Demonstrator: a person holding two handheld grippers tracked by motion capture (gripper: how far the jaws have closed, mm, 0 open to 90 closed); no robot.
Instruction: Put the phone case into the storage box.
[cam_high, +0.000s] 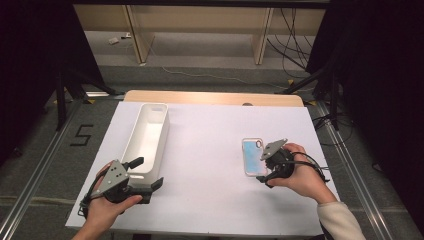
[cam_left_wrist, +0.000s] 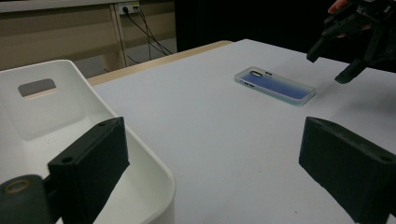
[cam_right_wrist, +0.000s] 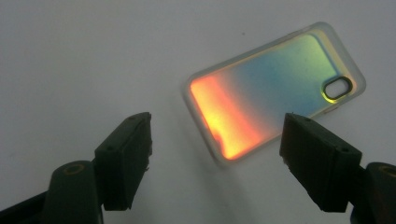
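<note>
My right claw (cam_right_wrist: 217, 158) gapes wide above the phone case (cam_right_wrist: 273, 95); closing crooked could skid it off the table (cam_high: 210, 165).

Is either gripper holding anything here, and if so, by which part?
Nothing is held. The right gripper is open above the phone case, which lies flat on the table. The left gripper is open astride the white bin's near rim.

The desk (cam_high: 210, 200) has a white top sheet, with a strip of bare wood exposed along its far edge. Lying directly on it: a white tray (cam_high: 146, 137) at left and a phone case (cam_high: 252, 156) lying flat at right, well apart.
</note>
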